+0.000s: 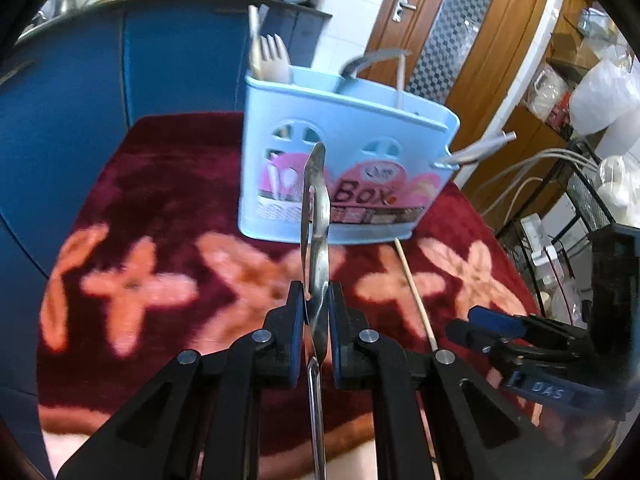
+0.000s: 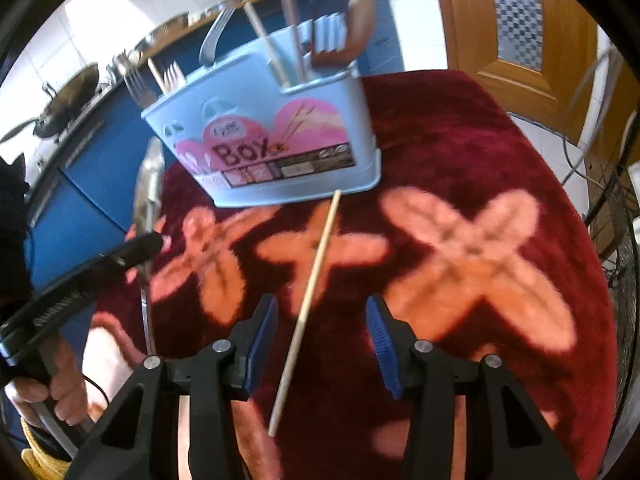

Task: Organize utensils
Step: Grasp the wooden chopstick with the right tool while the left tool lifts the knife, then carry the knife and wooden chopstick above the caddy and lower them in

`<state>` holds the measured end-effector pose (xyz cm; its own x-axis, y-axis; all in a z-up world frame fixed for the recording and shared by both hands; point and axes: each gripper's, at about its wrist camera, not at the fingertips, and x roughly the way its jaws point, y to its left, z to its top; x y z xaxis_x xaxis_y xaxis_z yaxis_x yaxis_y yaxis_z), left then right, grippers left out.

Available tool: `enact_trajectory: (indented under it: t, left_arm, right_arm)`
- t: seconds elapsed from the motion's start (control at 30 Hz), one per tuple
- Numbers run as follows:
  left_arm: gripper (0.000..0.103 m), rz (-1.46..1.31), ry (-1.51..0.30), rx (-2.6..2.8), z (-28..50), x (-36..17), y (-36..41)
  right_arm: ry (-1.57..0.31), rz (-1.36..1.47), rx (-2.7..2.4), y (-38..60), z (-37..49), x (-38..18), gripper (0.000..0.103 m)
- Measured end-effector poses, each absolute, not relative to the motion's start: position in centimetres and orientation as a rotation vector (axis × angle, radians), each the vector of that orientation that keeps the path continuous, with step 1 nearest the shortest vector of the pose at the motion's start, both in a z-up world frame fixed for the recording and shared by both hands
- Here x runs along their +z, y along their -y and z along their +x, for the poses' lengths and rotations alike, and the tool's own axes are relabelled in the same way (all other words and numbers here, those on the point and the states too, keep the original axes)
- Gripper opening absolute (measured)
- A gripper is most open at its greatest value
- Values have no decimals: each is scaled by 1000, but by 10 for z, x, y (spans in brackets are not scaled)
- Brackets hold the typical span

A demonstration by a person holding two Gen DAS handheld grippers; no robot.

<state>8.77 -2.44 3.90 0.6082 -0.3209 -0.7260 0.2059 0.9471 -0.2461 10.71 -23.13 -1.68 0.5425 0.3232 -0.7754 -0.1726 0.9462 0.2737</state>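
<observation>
Steel spoon [image 1: 316,216] stands gripped in the left gripper [image 1: 317,308], whose jaws are nearly shut and pressed on its handle, with the bowl end pointing up in front of the light blue utensil box [image 1: 344,168] and the handle running down between the black arms. From the right wrist view the same spoon [image 2: 149,184] shows at the left, raised above the red flowered cloth [image 2: 460,152] that covers the worktop, with a person's hand [image 2: 48,392] holding the left tool's grip below it. The utensil box [image 2: 280,136] sits on the cloth and already carries forks, pale sticks and a brown wooden spoon in its compartments. One wooden chopstick [image 2: 308,308] lies on the cloth, running from the foot of the box towards the right gripper [image 2: 322,328]. That gripper's jaws hang about half open, with the chopstick below the gap and nothing in them.
</observation>
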Motion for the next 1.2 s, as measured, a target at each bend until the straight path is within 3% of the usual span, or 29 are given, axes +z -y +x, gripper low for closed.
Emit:
enact_trajectory:
  t: [0.23,0.43,0.53,0.7,1.2]
  left_arm:
    - [10,-182,-841,-297,87,41,1]
    - [10,-200,-826,-293,86,43,-9]
    - [10,-197,-817,-287,83,44,-9]
    - [10,-193,-810,-282,81,45,-10]
    - [9,-189,-792,-283,73,51,-8]
  right_arm:
    - [-1065,103,281,210,136,-27,49]
    - [-1123,80,250,202,155,-35,43]
    - [-1128,68,233,201,157,-35,36]
    - [-1123,66,216,206,156,-34,9]
    - [-1028,177,313,219,116,-8,6]
